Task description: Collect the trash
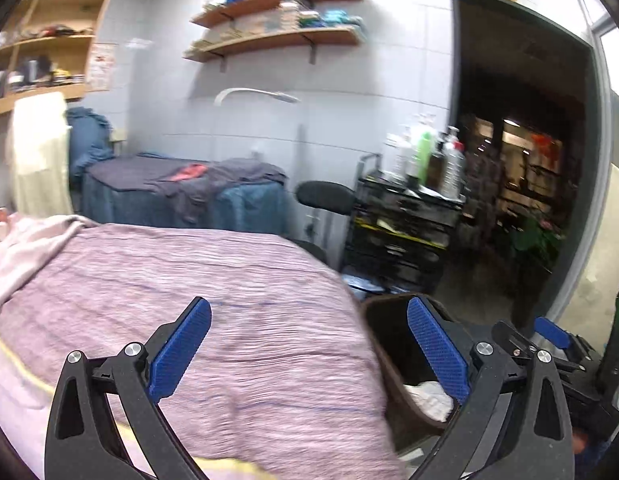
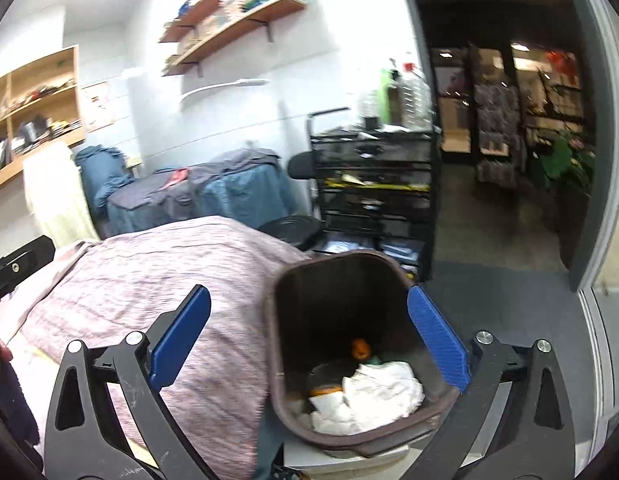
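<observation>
Jaws spread; trash bin (image 2: 349, 280) between them.

Matt brown plastic bin (image 2: 277, 320) holds crumpled white paper (image 2: 373, 392) beside crinkled cloth bedcover (image 2: 169, 264).

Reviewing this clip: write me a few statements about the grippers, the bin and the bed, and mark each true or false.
1. Both grippers are open and hold nothing. True: left gripper, right gripper.
2. The brown bin is empty. False: white crumpled paper and an orange item lie inside.
3. The bin stands beside the bed with the pink cover. True.
4. The black cart has a bare top. False: bottles stand on it.
</observation>
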Motion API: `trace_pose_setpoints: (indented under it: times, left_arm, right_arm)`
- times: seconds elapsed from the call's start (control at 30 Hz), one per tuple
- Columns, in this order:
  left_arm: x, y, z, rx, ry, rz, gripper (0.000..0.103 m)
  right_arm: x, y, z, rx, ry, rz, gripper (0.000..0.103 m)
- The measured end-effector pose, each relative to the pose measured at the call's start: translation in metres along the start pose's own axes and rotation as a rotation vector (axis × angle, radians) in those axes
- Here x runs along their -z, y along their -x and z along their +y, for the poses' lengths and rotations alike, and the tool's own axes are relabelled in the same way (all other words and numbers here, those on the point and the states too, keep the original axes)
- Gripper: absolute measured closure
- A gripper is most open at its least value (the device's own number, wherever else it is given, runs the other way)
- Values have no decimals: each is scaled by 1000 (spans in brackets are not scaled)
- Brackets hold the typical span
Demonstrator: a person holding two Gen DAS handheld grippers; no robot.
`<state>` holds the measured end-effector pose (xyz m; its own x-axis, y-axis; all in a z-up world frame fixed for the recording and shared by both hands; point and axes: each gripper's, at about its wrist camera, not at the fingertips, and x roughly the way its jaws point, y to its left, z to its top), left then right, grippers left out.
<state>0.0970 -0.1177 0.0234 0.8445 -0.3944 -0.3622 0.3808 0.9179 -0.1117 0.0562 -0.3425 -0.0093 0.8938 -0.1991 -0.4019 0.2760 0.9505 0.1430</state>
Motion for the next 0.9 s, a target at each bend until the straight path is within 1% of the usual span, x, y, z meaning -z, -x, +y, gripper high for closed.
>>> trace_pose_setpoints:
  times: [0.2,0.33,0.4,0.5,0.67,0.9]
  left_arm:
    - [7,32,34,-112,40,-52,6]
    - [14,53,51,-166,65,-90,6]
    - [18,63,59,-188,92,-103,6]
    - [23,73,66,-205,120,-116,6]
    - [35,86,73,-249,131,-117,6]
    - [44,92,69,-265,100,-108,6]
  right_arm:
    - [8,11,46,-84,63,-11,6]
    - [18,26,70,-115,81,-44,6]
    - [21,29,80,-130,95,-43,6]
    - [26,37,92,-153,116,-42,6]
    - [37,52,108,-170,164,-55,6]
    - [49,63,116,-181,201,-49,6]
